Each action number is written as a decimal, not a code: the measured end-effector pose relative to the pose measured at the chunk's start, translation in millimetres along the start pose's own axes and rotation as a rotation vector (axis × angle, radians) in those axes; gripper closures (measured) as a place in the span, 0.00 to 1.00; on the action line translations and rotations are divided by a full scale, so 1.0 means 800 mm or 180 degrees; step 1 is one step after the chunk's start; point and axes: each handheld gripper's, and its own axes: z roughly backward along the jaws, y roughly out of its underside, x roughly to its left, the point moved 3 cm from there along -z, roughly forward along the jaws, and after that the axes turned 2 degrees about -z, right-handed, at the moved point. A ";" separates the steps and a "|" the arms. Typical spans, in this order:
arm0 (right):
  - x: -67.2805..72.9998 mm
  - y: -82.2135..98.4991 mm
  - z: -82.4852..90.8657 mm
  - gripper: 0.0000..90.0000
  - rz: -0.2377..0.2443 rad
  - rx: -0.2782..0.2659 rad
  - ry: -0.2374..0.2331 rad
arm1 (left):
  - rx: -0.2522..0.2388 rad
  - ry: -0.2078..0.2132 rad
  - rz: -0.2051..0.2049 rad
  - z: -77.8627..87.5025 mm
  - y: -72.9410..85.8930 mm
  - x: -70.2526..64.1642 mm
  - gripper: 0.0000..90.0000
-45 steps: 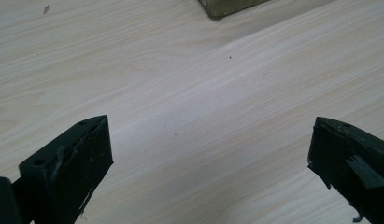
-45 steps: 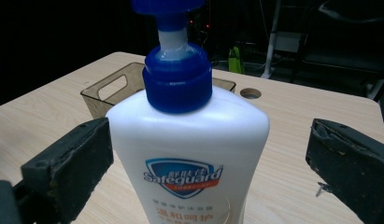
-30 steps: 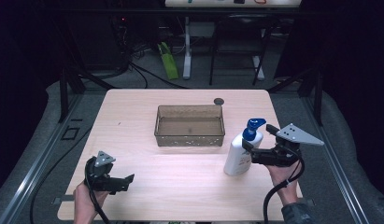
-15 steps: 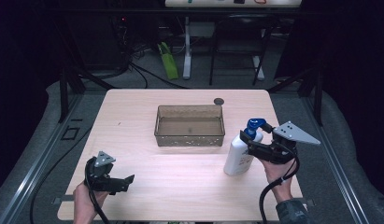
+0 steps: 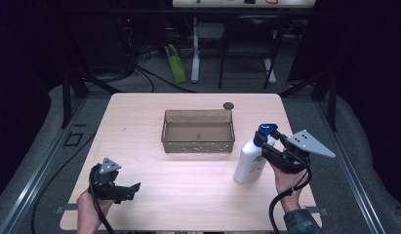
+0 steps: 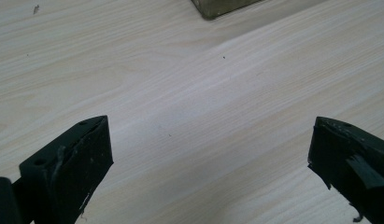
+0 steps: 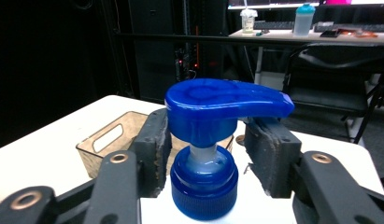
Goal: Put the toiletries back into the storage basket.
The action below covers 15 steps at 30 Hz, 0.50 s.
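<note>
Two grippers are being held over a light wooden worktop [image 5: 188, 195]. Left gripper [image 5: 124, 190] is being held low near the front left corner by the person's left hand [image 5: 88, 207], its cable trailing off the front edge; in the left gripper view its black jaws are standing wide apart over bare wood, nothing between them, and a corner of the brown basket [image 6: 222, 5] is just showing at the top. Right gripper [image 5: 269, 146] is being held by the right hand [image 5: 287, 181] near the right edge, toward the front, with its grey three-cornered plate [image 5: 309, 143] pointing to the right. A white pump bottle [image 5: 250, 164] is standing upright on the worktop there, right of the centre and in front of the basket's right end. In the right gripper view the jaws are being set on either side of the bottle's neck, just under the blue pump head [image 7: 222, 105] and above the blue collar [image 7: 203, 184]; the left pad is sitting against or very close to the pump, while a narrow gap is showing at the right pad, so a firm clamp cannot be told. Brown translucent basket [image 5: 198, 130] is sitting at the middle of the worktop, apparently empty. Small dark round object [image 5: 229, 105] is lying near the back edge, just behind the basket's right corner.
</note>
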 end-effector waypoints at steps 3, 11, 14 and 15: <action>0.003 -0.001 0.000 0.62 0.0019 -0.0021 0.0007 | -0.0014 0.0003 0.0009 0.001 0.000 0.001 0.00; 0.007 -0.001 0.000 0.65 0.0052 -0.0075 0.0048 | 0.0016 0.0008 0.0003 0.000 0.000 0.000 0.00; 0.007 0.000 0.000 0.66 0.0045 -0.0096 0.0044 | 0.0030 0.0006 -0.0001 -0.001 0.000 0.000 0.00; 0.007 0.000 0.000 0.66 0.0045 -0.0096 0.0044 | 0.0036 0.0004 -0.0002 -0.001 0.000 0.000 0.00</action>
